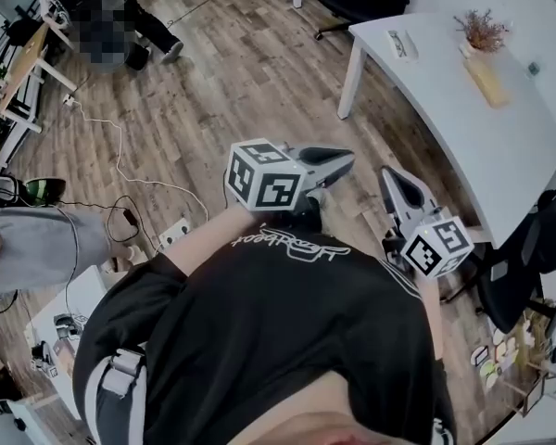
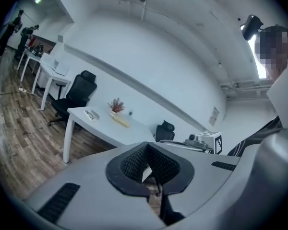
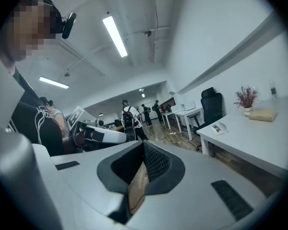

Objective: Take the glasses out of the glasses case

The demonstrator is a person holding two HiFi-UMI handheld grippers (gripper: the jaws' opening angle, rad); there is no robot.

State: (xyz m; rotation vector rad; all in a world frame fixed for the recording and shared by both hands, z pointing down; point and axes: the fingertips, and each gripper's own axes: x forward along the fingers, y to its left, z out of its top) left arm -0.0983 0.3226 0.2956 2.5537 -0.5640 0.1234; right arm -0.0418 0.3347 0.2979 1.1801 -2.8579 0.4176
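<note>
Glasses case: probably the small flat item (image 1: 401, 44) on the white counter (image 1: 500, 146); too small to confirm, glasses not seen.
Left claw (image 1: 346, 159): jaws together, empty, near the person's chest, well apart from the counter.
Right claw (image 1: 390, 176): jaws together, empty.
Progress: looks not started; reaching, opening the case and lifting the glasses all remain.
</note>
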